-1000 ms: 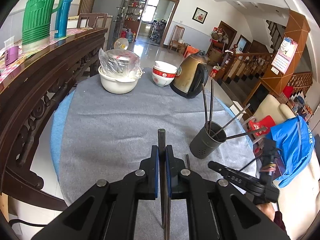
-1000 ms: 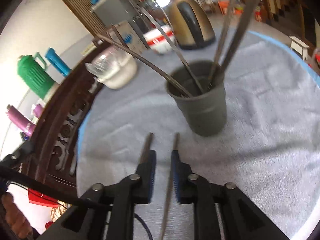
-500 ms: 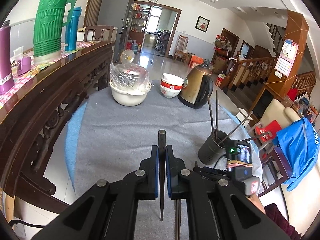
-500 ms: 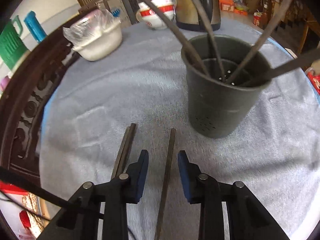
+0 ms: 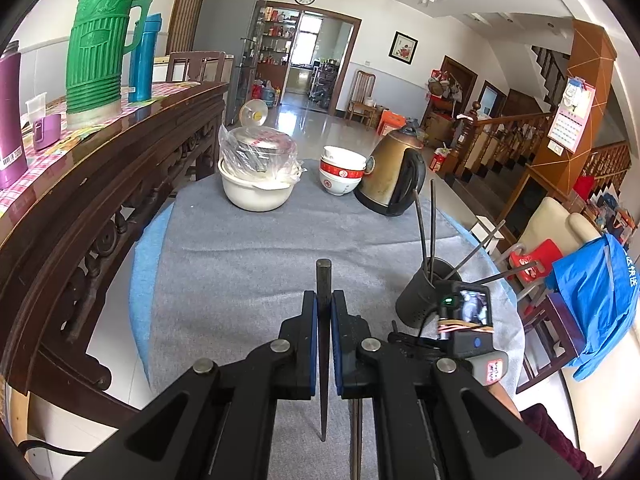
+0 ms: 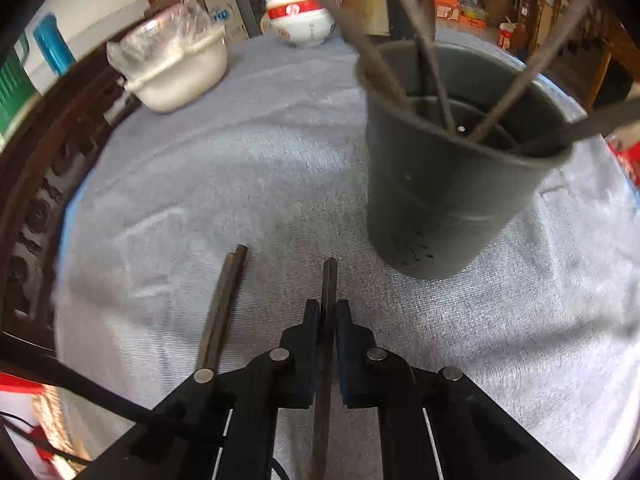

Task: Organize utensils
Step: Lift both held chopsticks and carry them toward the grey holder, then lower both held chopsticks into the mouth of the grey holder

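Observation:
My left gripper (image 5: 324, 300) is shut on a dark chopstick (image 5: 323, 276) and holds it above the grey cloth (image 5: 248, 272). My right gripper (image 6: 328, 308) is shut on another dark chopstick (image 6: 329, 276) that lies on the cloth (image 6: 248, 184), just left of the dark utensil cup (image 6: 452, 200). The cup (image 5: 420, 300) holds several chopsticks. Two more chopsticks (image 6: 222, 308) lie side by side on the cloth, left of my right gripper. The right gripper's body (image 5: 464, 320) shows in the left wrist view beside the cup.
A white pot with a bagged metal bowl (image 5: 256, 176), stacked red-and-white bowls (image 5: 340, 172) and a brass kettle (image 5: 392, 176) stand at the table's far side. A dark wooden sideboard (image 5: 100, 184) with flasks runs along the left. A blue bag (image 5: 596, 292) hangs on the right.
My right gripper moved forward over the single chopstick and closed on it. My left gripper rose with its chopstick still held.

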Motion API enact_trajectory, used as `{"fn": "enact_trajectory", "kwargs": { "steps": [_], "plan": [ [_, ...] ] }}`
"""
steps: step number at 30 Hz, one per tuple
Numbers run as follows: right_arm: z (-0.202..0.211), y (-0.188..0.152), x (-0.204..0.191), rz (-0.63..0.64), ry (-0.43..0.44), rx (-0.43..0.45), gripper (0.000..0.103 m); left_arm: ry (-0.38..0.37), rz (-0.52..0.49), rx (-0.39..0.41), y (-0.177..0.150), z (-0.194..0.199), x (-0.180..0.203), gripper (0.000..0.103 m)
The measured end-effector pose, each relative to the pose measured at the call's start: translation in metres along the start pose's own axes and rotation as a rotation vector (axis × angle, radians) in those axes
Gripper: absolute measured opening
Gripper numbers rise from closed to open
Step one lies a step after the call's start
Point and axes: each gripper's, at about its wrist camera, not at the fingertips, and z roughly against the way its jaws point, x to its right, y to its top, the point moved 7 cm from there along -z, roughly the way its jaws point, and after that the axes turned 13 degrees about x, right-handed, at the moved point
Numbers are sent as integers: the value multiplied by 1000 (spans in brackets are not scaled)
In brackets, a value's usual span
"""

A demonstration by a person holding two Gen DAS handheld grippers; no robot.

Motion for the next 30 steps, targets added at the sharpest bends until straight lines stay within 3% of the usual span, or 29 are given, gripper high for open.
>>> {"fn": "enact_trajectory", "kwargs": {
  "steps": [7, 11, 20, 24, 28, 30],
  "plan": [
    [61, 19, 2, -42, 154, 166, 8, 8, -8, 8, 5, 1, 3, 6],
    [112, 38, 5, -60, 225, 329, 8, -1, -14, 14, 11, 1, 9, 6],
    [193, 77, 23, -164, 299, 614, 8, -64, -99, 79, 40, 4, 54, 6],
    [200, 83, 24, -152, 311, 594, 9, -74, -112, 110, 50, 8, 64, 7],
    [171, 75, 18, -146, 306, 442, 12, -64, -94, 114, 53, 10, 60, 6],
    [142, 65, 16, -141, 287, 335, 19, -63, -92, 107, 50, 10, 58, 6]
  ]
}}
